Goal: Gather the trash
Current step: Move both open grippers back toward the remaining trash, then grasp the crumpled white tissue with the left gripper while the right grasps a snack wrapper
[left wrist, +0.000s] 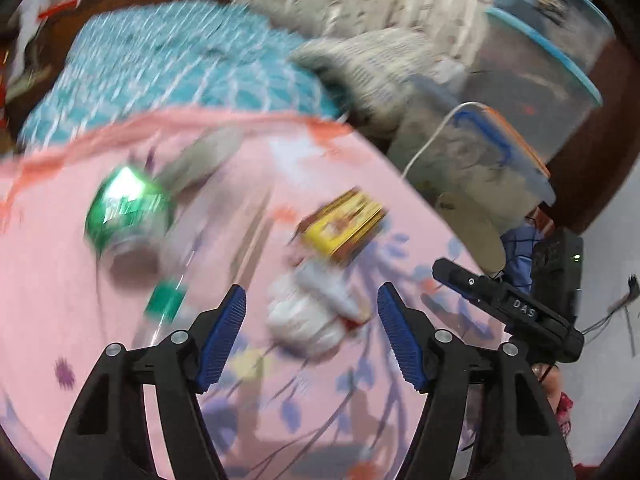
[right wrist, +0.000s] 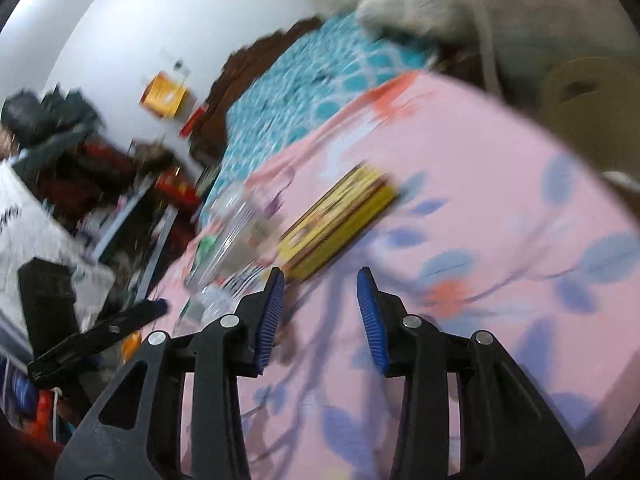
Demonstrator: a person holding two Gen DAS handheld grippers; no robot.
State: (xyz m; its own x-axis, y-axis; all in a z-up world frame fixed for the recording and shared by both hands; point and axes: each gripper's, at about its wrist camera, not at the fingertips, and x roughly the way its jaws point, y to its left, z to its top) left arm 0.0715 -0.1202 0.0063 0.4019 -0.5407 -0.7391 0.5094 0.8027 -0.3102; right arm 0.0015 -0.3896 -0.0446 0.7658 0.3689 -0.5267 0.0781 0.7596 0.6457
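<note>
Both views are motion-blurred. On a pink floral bedsheet point(left wrist: 80, 340) lie a green can point(left wrist: 128, 216), a clear plastic bottle with a green label point(left wrist: 166, 304), a yellow box point(left wrist: 344, 226) and a crumpled white wrapper point(left wrist: 312, 316). My left gripper point(left wrist: 312, 300) is open, with the white wrapper lying between and just beyond its fingertips. My right gripper point(right wrist: 320, 284) is open and empty above the sheet point(right wrist: 480, 240), just short of the yellow box point(right wrist: 340, 224). The clear bottle point(right wrist: 228, 248) lies to its left. The right gripper's body point(left wrist: 508, 308) shows at the right of the left wrist view.
A teal patterned blanket point(left wrist: 160, 68) and grey-white bedding point(left wrist: 376, 56) lie beyond the sheet. Stacked plastic tubs point(left wrist: 540, 80) and a white cable point(left wrist: 432, 140) stand at the right. In the right wrist view, cluttered shelves point(right wrist: 100, 184) and a white wall point(right wrist: 160, 20) are at the left.
</note>
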